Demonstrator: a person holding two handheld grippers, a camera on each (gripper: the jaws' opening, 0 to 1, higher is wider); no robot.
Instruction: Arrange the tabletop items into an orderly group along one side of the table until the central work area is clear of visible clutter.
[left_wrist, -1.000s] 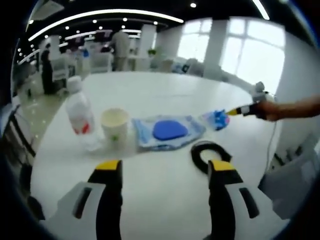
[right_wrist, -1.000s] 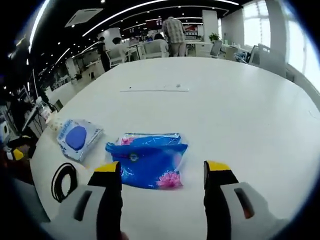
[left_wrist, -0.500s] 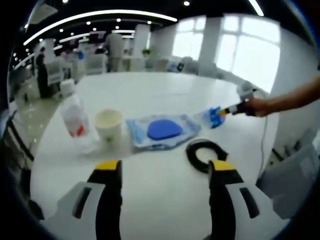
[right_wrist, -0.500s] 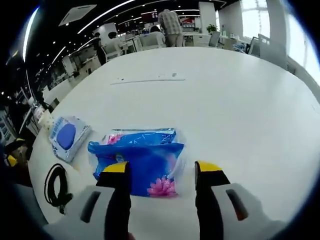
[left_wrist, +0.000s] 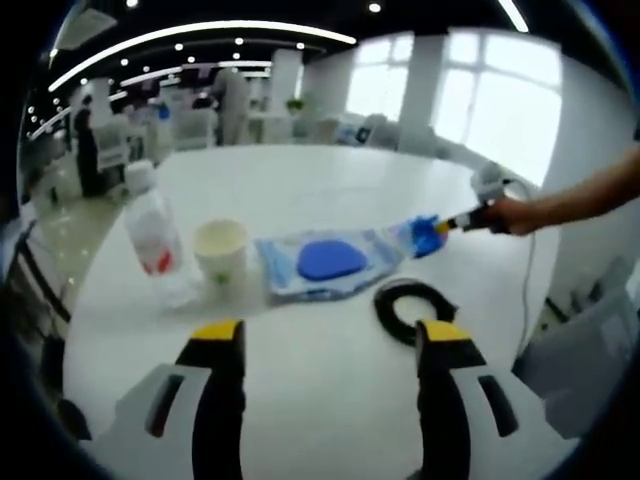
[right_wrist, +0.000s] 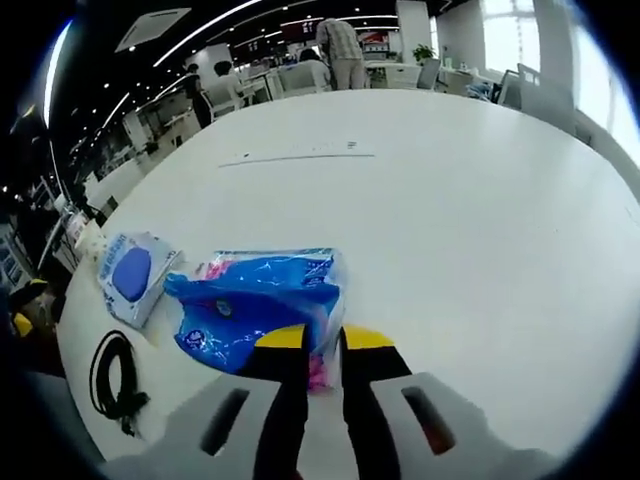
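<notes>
My right gripper (right_wrist: 322, 345) pinches the blue packet (right_wrist: 255, 305) by its near edge, my left gripper (left_wrist: 330, 345) hangs spread, so next I drag the packet beside the wipes pack (right_wrist: 130, 275).

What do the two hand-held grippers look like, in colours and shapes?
Both look alike. The left gripper has two black jaws capped in yellow, rising from pale grey blocks with dark slots. The right gripper shows the same black jaws, yellow caps and grey slotted blocks.

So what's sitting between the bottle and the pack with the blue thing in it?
A paper cup stands between the bottle and the blue-centred pack, seen in the left gripper view.
</notes>
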